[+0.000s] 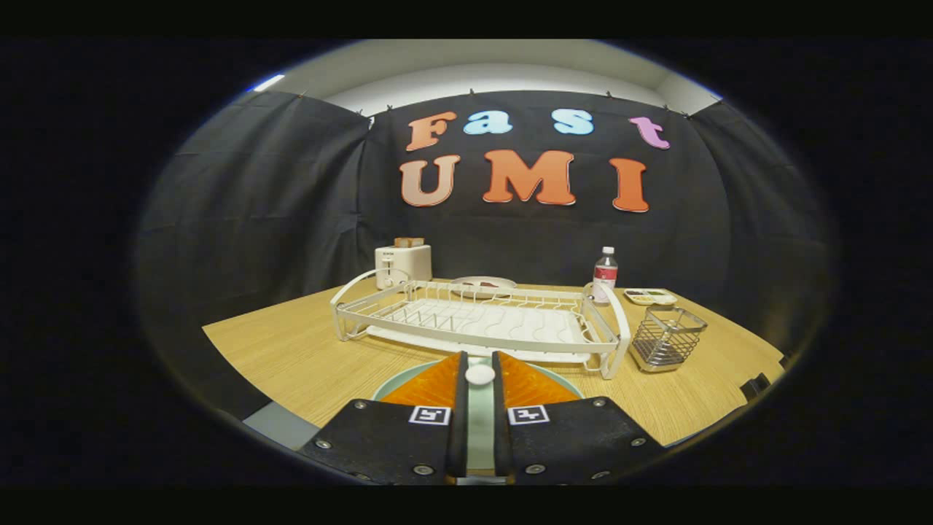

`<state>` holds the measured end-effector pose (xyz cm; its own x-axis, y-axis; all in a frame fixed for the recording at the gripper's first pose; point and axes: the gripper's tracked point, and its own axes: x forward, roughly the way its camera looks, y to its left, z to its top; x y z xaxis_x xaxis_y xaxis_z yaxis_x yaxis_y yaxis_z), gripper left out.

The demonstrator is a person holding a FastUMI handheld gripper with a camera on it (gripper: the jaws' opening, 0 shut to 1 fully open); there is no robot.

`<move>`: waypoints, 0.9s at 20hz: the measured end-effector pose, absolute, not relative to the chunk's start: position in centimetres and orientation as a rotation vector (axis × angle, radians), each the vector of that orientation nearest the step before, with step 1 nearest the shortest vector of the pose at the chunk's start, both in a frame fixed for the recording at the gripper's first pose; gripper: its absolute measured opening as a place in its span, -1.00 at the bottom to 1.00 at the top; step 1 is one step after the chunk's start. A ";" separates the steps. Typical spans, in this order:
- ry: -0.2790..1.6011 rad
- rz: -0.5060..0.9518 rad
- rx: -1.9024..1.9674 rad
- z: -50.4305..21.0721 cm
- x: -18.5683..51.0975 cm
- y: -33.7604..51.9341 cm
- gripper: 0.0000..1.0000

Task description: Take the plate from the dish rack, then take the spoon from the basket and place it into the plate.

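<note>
Well, the table (306,350) is a pale wood-grain board, matte and streaked lengthwise, standing in a booth draped all round with black cloth that hangs in soft folds; above the cloth a strip of light wall and ceiling shows. At the near corner of the board a grey patch of floor peeks out.

Across the middle of the table sits the dish rack (477,321), white coated wire with rounded handle loops at each end and a ribbed white drip tray under it. Just to its right stands the basket (667,337), a small square cage of shiny metal wire. Behind the rack are a cream toaster (403,265) with something brown poking from its slots, a shallow round dish (482,284), a clear plastic bottle (604,274) with a white cap and a red band, and a low white divided tray (650,296).

The plate (397,379), pale green and smooth, lies flat on the table in front of the rack, mostly hidden beneath the fingers. The gripper (479,364) hovers over it with its jaws drawn close, a narrow gap between them. In that gap, near the tips, is the spoon (479,375), a small rounded white end (glossy, like ceramic or plastic); both fingers appear to press on it.
</note>
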<state>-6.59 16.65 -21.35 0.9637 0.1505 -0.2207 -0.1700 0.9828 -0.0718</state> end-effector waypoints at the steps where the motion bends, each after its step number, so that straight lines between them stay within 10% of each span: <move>1: 0.230 0.167 -0.083 -21.6 -6.7 16.7 -0.66; 10: 0.214 0.123 -0.063 -20.1 -5.7 14.1 0.85; 18: 0.178 0.048 -0.059 -15.0 -4.8 8.1 0.95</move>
<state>-4.85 8.09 -14.96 0.9831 0.0425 -0.1778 -0.0530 0.9971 -0.0545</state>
